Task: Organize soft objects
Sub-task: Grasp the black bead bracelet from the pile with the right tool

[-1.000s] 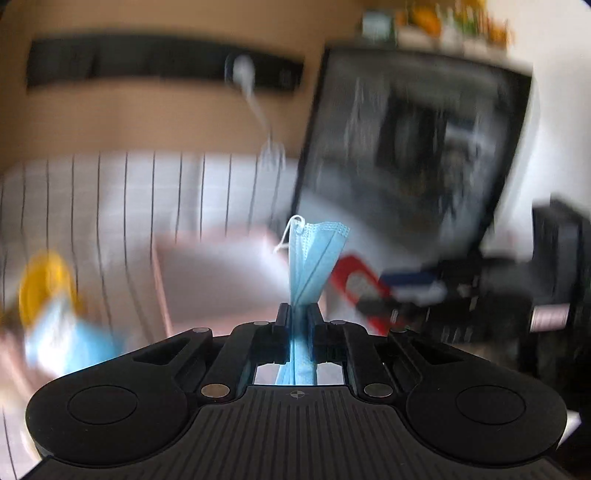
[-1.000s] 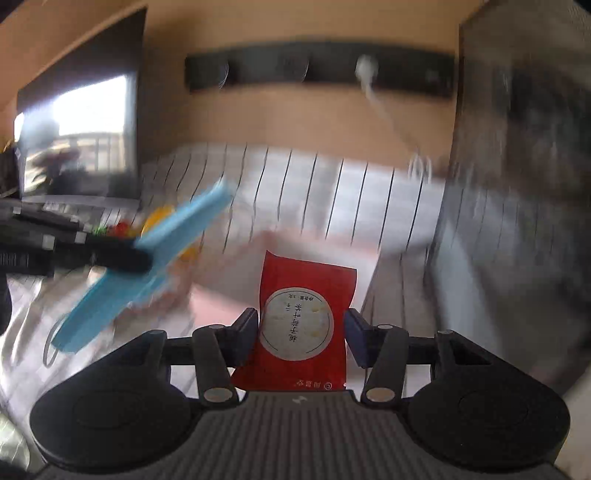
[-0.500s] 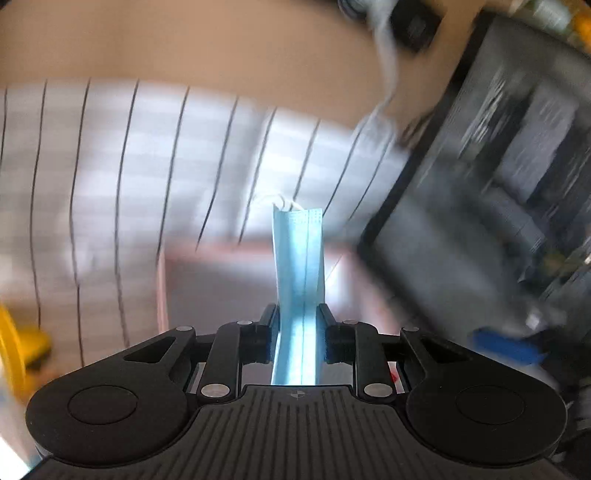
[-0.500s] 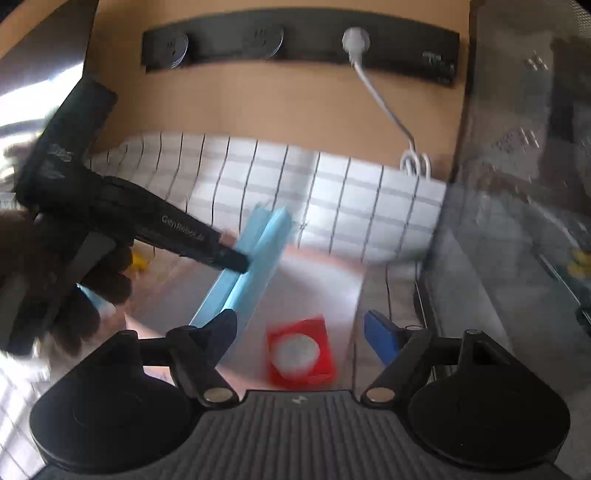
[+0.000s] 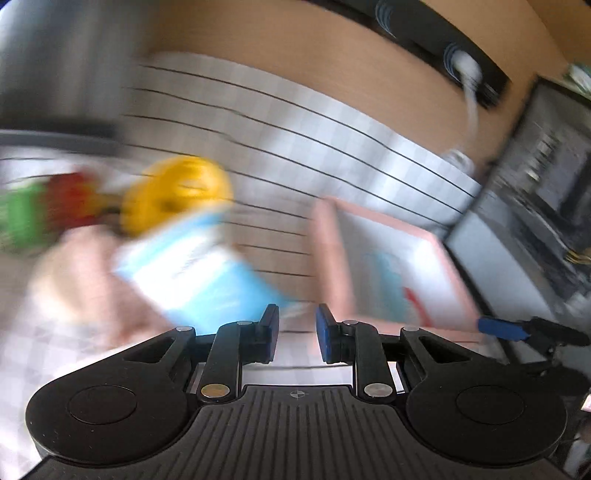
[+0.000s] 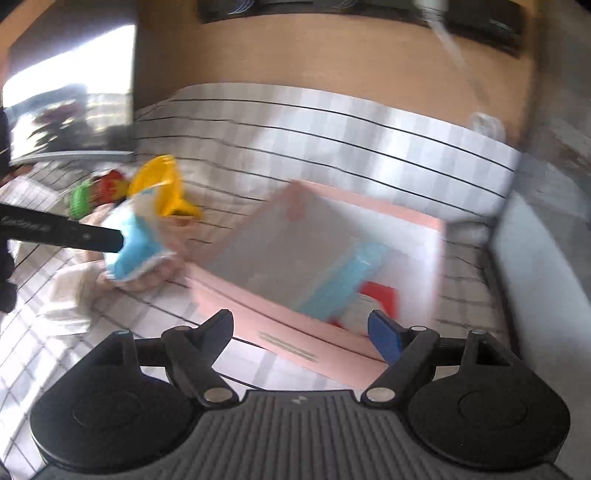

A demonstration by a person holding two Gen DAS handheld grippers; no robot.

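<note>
A pink box (image 6: 332, 266) stands open on the checked cloth, also blurred in the left wrist view (image 5: 391, 266). Inside it lie a blue face mask (image 6: 340, 280) and a red packet (image 6: 380, 291). My left gripper (image 5: 295, 326) is open and empty, left of the box, pointing at a blue and white soft pack (image 5: 195, 273). In the right wrist view its fingertips (image 6: 110, 240) are next to that pack (image 6: 136, 247). My right gripper (image 6: 301, 328) is open and empty above the box's near side.
A yellow funnel-like toy (image 6: 162, 188), red and green pieces (image 6: 92, 192) and a pale cloth (image 6: 70, 295) lie left of the box. A dark screen (image 5: 535, 206) stands on the right. A black socket strip (image 5: 424, 33) runs along the tan wall.
My left gripper let the blue mask go into the box and swung left towards the blue and white pack. My right gripper let the red packet go into the box and drew back.
</note>
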